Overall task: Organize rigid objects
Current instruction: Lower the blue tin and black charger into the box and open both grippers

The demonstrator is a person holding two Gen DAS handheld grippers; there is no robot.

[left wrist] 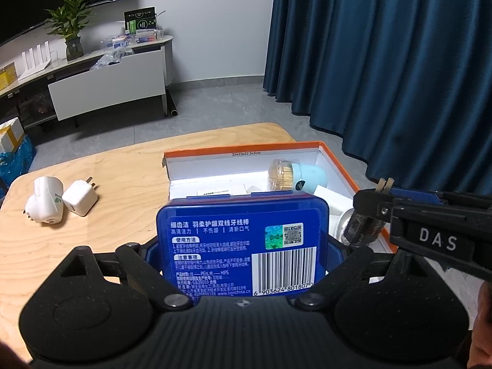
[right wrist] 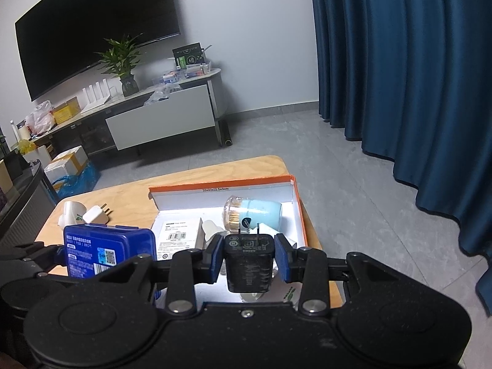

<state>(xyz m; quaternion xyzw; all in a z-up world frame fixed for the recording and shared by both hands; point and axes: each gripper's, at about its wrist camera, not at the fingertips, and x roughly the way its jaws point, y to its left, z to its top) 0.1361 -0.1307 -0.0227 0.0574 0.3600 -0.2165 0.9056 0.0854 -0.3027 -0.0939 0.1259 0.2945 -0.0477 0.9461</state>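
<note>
The left gripper (left wrist: 243,246) clamps a flat, glossy blue plastic floss-pick case (left wrist: 243,243) with rounded corners, label and barcode facing up, over the near edge of the orange-rimmed cardboard box (left wrist: 341,166). The right gripper (right wrist: 248,261) pinches a matte black charger (right wrist: 248,264), prongs forward, above the box's white interior. Two smooth white plugs (left wrist: 61,200) lie on the pale wooden table (left wrist: 123,178)
</note>
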